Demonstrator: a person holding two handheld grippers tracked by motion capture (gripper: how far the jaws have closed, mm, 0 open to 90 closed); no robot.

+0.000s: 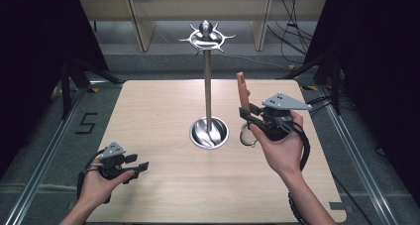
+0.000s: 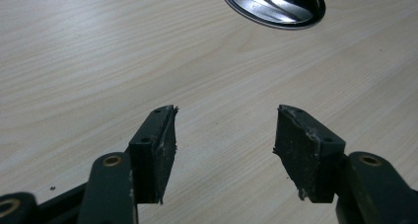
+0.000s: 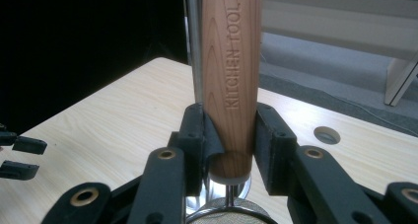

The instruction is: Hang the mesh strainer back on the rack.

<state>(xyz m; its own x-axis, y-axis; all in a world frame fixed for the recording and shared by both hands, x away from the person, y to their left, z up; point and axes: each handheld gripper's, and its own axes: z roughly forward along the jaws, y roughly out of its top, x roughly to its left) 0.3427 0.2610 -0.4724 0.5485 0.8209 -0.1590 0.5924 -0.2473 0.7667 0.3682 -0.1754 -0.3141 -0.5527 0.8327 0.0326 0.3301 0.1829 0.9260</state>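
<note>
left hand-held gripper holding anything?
No, in the left gripper view the left hand-held gripper has its jaws apart over the bare wooden table, nothing between them.

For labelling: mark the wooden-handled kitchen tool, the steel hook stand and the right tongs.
Wooden-handled kitchen tool (image 3: 231, 71), right gripper view, handle.
Steel hook stand (image 1: 207, 86), high view, pole.
Right tongs (image 3: 230, 135), right gripper view, between the tips.

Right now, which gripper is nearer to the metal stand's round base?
Right. The right gripper, shut on the wooden-handled kitchen tool, sits just beside the base. The left gripper hangs open farther off, toward the table's near left.
</note>
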